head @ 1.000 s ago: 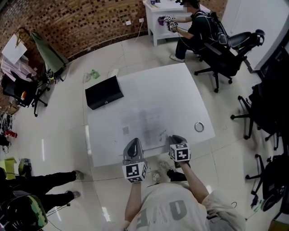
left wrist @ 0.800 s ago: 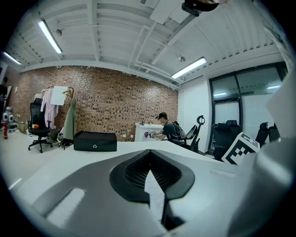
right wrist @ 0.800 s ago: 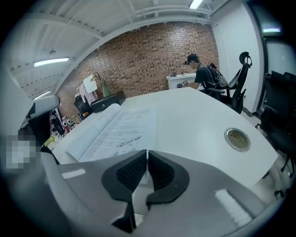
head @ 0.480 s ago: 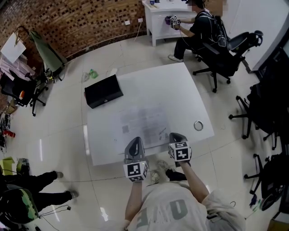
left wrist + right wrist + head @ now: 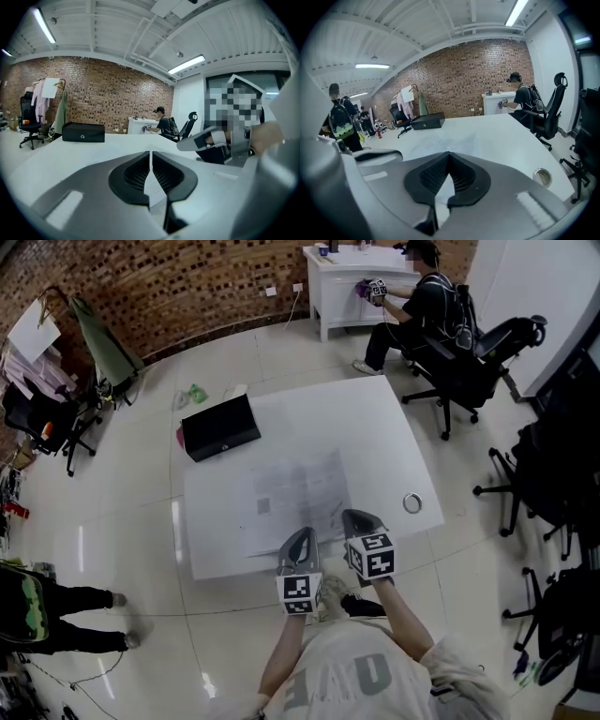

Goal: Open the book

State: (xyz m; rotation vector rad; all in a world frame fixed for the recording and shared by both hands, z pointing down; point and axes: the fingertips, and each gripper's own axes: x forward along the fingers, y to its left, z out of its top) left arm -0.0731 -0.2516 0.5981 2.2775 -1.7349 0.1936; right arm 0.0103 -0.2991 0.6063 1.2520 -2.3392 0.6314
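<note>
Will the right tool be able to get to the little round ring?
Probably yes: the ring lies on bare table just beyond the right tool, off to its right, and nothing stands between them.

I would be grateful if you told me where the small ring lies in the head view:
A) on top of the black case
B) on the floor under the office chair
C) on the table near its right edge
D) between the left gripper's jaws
C: the small ring lies flat on the white table close to its right edge, well apart from the black case at the far-left corner.
</note>
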